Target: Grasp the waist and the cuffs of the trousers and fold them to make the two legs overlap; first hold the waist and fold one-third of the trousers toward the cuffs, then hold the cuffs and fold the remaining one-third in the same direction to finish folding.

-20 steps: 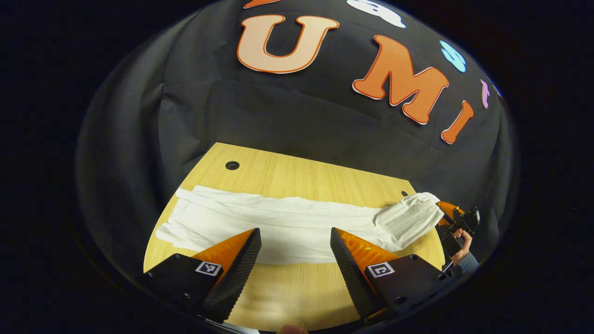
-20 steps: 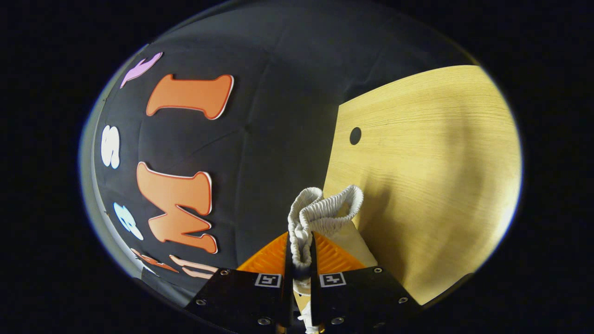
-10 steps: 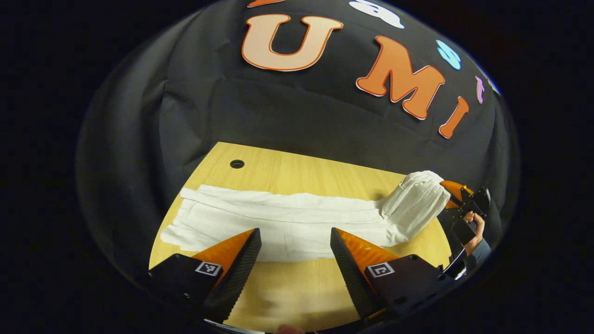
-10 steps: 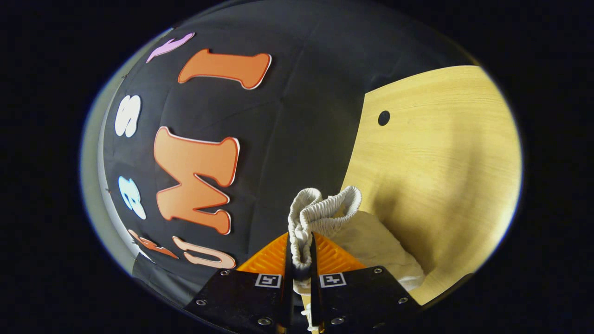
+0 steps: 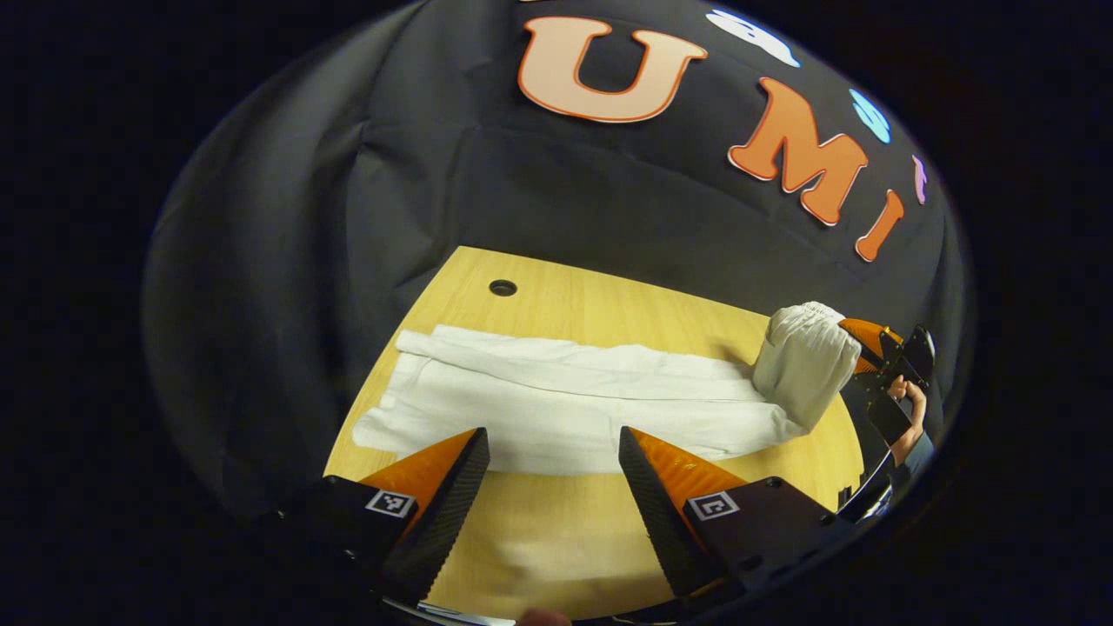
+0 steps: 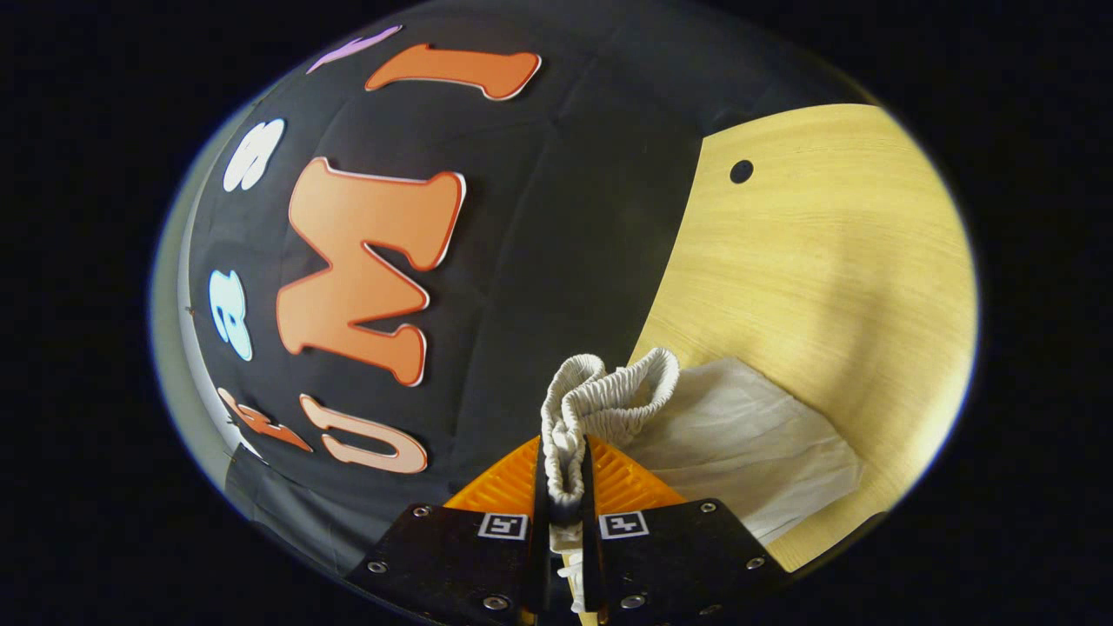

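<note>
Since a second ago the waist has come well up off the surface: in the left gripper view the gathered end now stands as an upright hump at the far right of the trousers, where before it lay low and slanted. The legs lie flat, one over the other, stretching away from that hump toward the cuffs.

This looks like the first fold, waist toward cuffs. To do it well, I would carry the waist along the line of the legs, high enough that the lifted cloth drapes without dragging the layers beneath, and lay it down about a third of the way along with its edges square over the legs.

The right hand-held gripper is clamped on the elastic waistband, both fingers pressing the bunched fabric, which bulges out above them. The left hand-held gripper stands wide apart and holds nothing, hovering on the near side of the legs about mid-length, touching no cloth.
</note>
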A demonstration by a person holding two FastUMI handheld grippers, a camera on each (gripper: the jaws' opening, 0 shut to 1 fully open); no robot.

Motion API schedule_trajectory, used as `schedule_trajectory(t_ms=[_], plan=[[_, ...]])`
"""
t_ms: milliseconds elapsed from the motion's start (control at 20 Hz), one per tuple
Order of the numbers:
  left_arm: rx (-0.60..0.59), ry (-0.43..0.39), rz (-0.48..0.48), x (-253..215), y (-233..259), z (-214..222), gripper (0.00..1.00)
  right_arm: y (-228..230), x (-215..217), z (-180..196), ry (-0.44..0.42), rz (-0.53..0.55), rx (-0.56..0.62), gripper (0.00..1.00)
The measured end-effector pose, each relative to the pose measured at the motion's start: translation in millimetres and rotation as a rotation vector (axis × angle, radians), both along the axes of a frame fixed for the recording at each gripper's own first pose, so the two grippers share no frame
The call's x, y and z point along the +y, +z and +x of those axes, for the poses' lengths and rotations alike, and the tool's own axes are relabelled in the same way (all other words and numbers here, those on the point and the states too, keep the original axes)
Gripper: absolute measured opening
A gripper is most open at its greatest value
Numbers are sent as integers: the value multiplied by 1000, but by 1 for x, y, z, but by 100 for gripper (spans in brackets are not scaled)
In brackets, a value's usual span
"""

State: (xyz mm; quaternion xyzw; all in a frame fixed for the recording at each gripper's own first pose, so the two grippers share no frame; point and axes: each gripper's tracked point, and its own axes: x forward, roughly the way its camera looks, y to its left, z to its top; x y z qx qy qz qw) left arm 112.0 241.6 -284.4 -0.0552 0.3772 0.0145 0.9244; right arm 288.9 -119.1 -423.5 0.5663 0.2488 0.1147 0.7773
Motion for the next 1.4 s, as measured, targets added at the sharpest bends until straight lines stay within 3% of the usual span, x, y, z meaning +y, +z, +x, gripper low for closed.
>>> schedule_trajectory(t_ms=[200, 450, 650, 900, 1100, 1250, 1400], plan=[[27, 49, -25, 38, -17, -6, 100, 1, 2, -1, 52, -67, 47, 17], [63, 106, -85, 68, -37, -15, 98, -7, 5, -4, 121, -121, 83, 28], [101, 182, -218, 79, -56, -21, 99, -14, 7, -9, 195, -180, 116, 45], [132, 300, -407, 94, -76, -31, 98, -16, 5, -12, 233, -200, 118, 50], [155, 427, -564, 114, -100, -28, 98, -15, -4, -11, 222, -232, 107, 60], [152, 494, -625, 132, -112, -28, 98, -8, -21, -14, 206, -261, 96, 70], [157, 546, -680, 145, -124, -23, 98, -2, -35, -17, 187, -273, 90, 73]])
